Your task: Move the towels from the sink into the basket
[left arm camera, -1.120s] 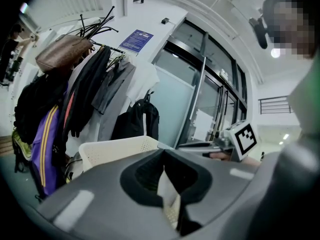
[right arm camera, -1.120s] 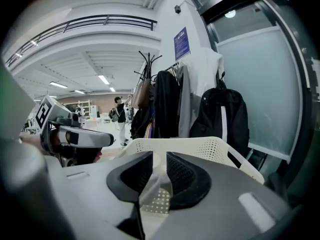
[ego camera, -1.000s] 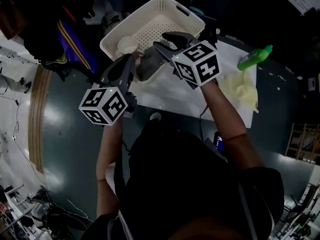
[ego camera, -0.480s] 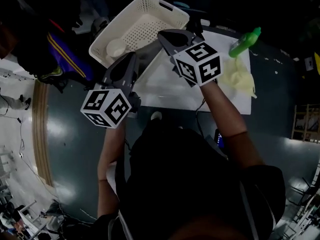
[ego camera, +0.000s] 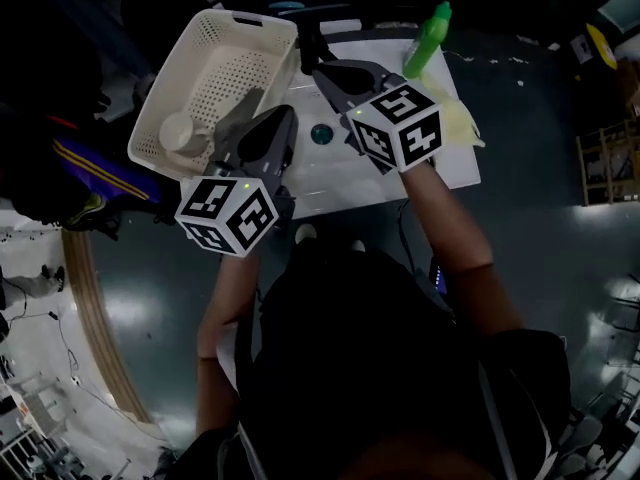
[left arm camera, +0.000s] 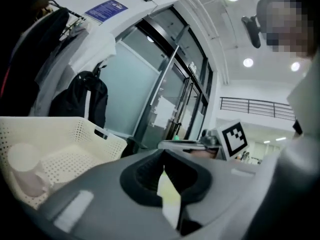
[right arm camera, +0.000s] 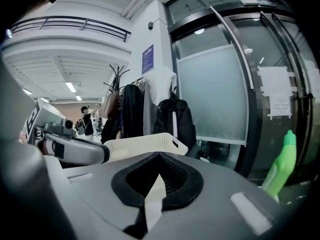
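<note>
Your left gripper has its jaws closed tip to tip. The left gripper view shows the two dark pads meeting at the front with nothing between them. Your right gripper is closed the same way and also empty, its pads together in the right gripper view.

In the head view you hold both grippers side by side above the near part of the white sink, with the drain showing between them. The left one points towards the near end of the white perforated basket, which stands at the sink's left. The right one points towards the sink's far edge.

A pale yellow towel lies crumpled on the right side of the sink, just beside the green spray bottle and well clear of both grippers.

In the basket a grey towel lies at the near end, partly hidden by your left gripper. Next to it is a pale round cup-like item.
</note>
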Tool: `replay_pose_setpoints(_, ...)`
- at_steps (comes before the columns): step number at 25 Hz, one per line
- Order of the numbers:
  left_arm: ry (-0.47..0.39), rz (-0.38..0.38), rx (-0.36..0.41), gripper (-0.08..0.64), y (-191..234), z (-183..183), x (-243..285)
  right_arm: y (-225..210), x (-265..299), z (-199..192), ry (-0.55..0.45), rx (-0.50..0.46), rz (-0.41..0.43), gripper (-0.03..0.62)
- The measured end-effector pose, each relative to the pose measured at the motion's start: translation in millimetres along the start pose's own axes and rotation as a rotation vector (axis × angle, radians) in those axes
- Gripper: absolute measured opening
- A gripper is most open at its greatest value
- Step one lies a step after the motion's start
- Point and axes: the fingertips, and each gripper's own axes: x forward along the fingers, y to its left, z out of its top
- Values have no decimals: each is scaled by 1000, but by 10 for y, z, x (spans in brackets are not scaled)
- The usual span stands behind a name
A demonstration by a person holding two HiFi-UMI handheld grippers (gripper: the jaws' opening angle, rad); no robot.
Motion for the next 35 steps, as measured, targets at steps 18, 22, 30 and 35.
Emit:
replay_pose_setpoints(18, 202, -329, -10, 6, -1082, -677, 1142, -1205, -1400, -927, 64, 201, -397, -2)
replay_pose_setpoints(22, 247, -383, -9, 6, -1327, -853, 1346, -1434, -1732, -1208, 100, 252, -481, -2)
replay_pose_setpoints(30, 329, -404, -17, 6, -1724, -1316, 1860, -1920, -2273, -1750, 143, 313, -556, -2)
replay_pose_setpoints(35, 371, -396, -26, 6, -1751, -1566, 2027, -2087, -2376, -2050, 173, 350, -581, 0)
